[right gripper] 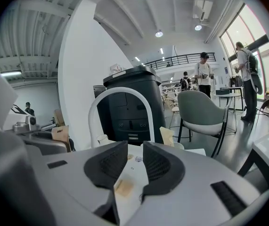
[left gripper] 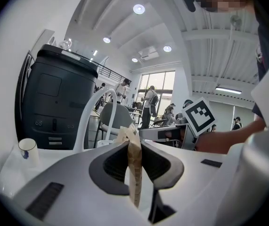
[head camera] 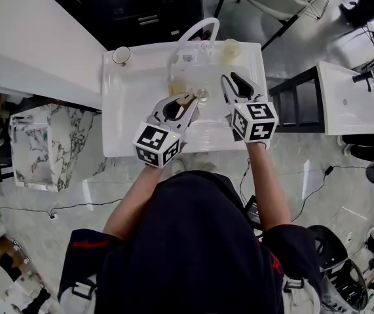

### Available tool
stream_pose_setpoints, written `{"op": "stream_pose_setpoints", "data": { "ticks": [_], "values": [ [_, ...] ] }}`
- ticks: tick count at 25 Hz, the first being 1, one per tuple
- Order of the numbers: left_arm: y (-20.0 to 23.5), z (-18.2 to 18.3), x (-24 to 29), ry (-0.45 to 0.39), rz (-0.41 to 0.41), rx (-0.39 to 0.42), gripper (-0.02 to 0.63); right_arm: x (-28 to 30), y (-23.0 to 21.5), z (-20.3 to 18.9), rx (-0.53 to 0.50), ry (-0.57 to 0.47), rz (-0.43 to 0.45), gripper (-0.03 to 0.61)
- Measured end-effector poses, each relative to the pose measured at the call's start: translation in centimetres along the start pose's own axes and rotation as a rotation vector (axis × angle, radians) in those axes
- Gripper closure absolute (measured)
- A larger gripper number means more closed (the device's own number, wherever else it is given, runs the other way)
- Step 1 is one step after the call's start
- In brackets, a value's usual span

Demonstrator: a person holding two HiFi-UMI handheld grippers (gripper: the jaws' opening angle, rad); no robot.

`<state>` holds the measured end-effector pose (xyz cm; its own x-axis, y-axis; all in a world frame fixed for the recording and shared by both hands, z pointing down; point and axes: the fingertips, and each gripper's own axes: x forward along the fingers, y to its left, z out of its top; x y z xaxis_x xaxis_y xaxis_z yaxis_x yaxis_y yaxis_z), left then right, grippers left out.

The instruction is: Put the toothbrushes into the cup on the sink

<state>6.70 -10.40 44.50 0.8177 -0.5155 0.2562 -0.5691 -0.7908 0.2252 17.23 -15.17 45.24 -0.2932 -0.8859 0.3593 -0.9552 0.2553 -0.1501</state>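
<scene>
My left gripper (head camera: 188, 101) (left gripper: 133, 147) is shut on a tan paper-wrapped toothbrush (head camera: 184, 99) (left gripper: 134, 168), which stands upright between its jaws over the white sink (head camera: 118, 129). My right gripper (head camera: 232, 78) (right gripper: 135, 147) hovers over the basin's right side with a narrow gap and nothing in it. A pale cup (head camera: 230, 48) (right gripper: 174, 145) at the sink's back right holds a tan package (right gripper: 166, 136). Another tan piece (head camera: 176, 87) (right gripper: 123, 187) lies in the basin. A small white cup (head camera: 121, 55) (left gripper: 28, 150) stands at the back left corner.
An arched white faucet (head camera: 196, 28) (right gripper: 120, 91) rises at the back of the sink, near the drain (head camera: 202, 95). A dark cabinet (left gripper: 54, 102) stands behind it. A second white basin (head camera: 347, 100) is at the right and a marble-patterned stand (head camera: 42, 146) at the left.
</scene>
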Motion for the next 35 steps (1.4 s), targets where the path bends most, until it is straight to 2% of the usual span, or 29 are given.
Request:
{"op": "stream_pose_setpoints", "data": {
  "ticks": [15,27,35],
  "values": [
    [-1.8,0.2,-4.7,-0.03,-0.021,0.038,0.544,-3.9,4.3,-0.4,-0.024,-0.036,-0.031,0.529],
    [-1.7,-0.4,-10.2,-0.055,-0.021,0.06,0.544,-5.8,10.3,-1.0,-0.056,-0.054,-0.014,0.535],
    [-1.1,-1.0,-12.2,-0.056,-0.003,0.07,0.544,-5.7,12.7,-1.4,-0.077,-0.056,0.008,0.535]
  ]
}}
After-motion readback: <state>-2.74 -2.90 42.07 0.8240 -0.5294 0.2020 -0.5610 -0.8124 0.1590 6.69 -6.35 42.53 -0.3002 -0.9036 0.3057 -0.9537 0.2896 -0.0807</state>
